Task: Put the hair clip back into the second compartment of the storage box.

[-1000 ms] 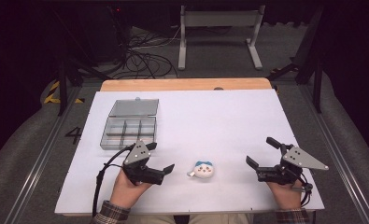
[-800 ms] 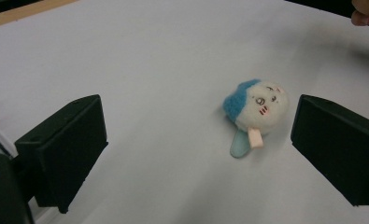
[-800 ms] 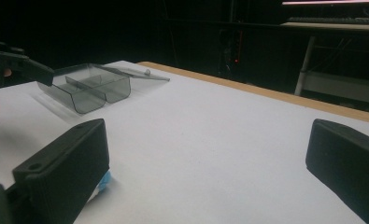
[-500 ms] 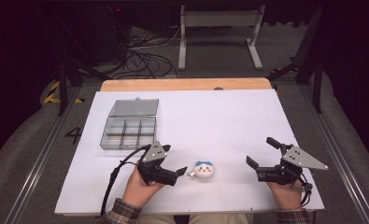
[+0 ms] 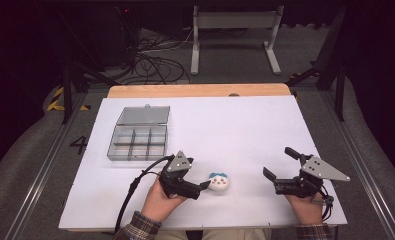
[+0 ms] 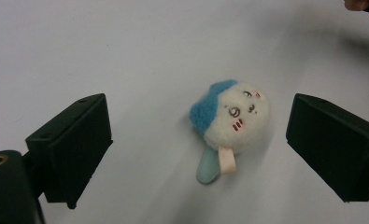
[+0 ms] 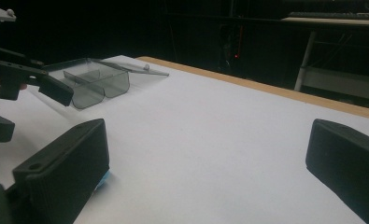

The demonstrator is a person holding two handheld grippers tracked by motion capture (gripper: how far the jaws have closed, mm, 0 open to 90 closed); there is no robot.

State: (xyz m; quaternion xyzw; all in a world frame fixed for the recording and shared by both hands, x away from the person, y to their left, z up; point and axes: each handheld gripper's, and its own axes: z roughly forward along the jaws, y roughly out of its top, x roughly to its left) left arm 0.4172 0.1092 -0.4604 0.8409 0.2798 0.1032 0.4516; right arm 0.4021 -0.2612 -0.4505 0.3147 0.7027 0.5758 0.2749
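On the white table point(image 5: 245, 135) a small plush toy point(image 5: 218, 181) lies near the front edge, a little left of the middle. It is round and cream-white, with a blue patch on the top of its head, a small drawn face, and a light blue tab and a pink tab coming out from under it.

The left gripper point(image 5: 203, 186) is held low just to the left of the toy, and its jaws point to the right, toward it. In the left gripper view the two black jaws stand wide apart, one on each side of the plush toy point(image 6: 231, 120), and neither jaw touches it.

The right gripper point(image 5: 280, 164) is at the right side of the table, well apart from the toy. Its jaws are also spread wide, with nothing between them except bare table.

A clear grey compartment box point(image 5: 138, 140) stands at the far left of the table with its lid open toward the far side
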